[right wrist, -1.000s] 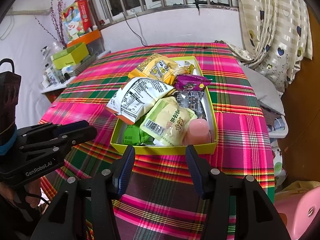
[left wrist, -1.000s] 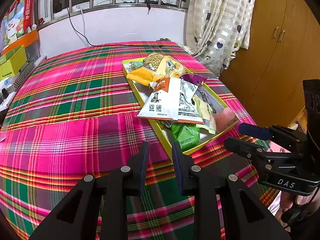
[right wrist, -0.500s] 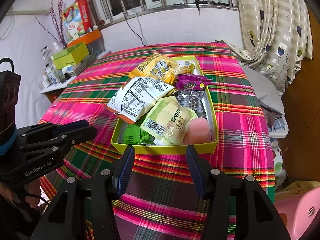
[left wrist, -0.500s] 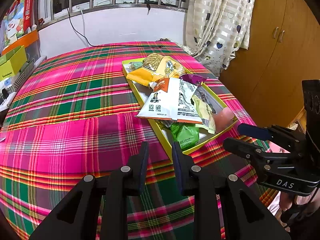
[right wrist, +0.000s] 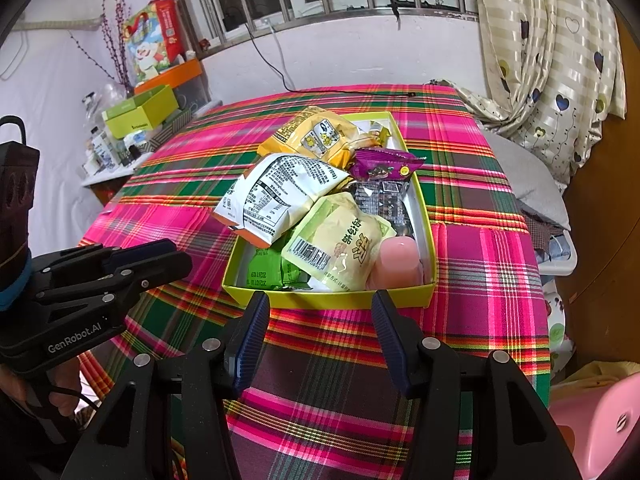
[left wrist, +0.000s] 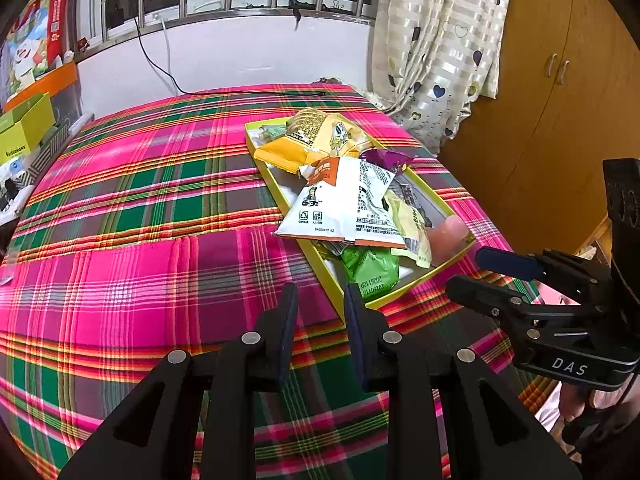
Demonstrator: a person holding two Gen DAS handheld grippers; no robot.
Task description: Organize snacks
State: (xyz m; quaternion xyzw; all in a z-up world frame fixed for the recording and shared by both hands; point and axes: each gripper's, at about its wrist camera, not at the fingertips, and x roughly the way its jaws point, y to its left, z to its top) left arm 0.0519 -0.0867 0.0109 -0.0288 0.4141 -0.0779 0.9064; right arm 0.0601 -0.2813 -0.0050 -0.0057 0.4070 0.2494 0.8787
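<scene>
A yellow-green box [right wrist: 344, 301] lies on the plaid tablecloth [right wrist: 480, 264], piled with snacks. On top are a white packet [right wrist: 280, 196], a yellow bag [right wrist: 316, 136], a purple packet [right wrist: 384, 166] and a pale green packet [right wrist: 340, 244]. A pink jelly cup [right wrist: 400, 260] and a green packet [right wrist: 268, 274] sit at the near end. My right gripper [right wrist: 320, 300] hangs open just short of the box's near wall, nothing between its fingers. My left gripper [left wrist: 320, 292] is shut and empty, by the box's near left corner [left wrist: 412, 282]. Each gripper shows in the other's view: left gripper [right wrist: 172, 254], right gripper [left wrist: 466, 270].
A side table at the far left carries a lime box [right wrist: 140, 112], bottles and a colourful carton [right wrist: 152, 40]. A black cable [right wrist: 348, 90] runs along the table's far edge. A curtain [right wrist: 552, 60] hangs at the right beside a wooden wardrobe [left wrist: 560, 120]. A pink stool [right wrist: 600, 420] stands near right.
</scene>
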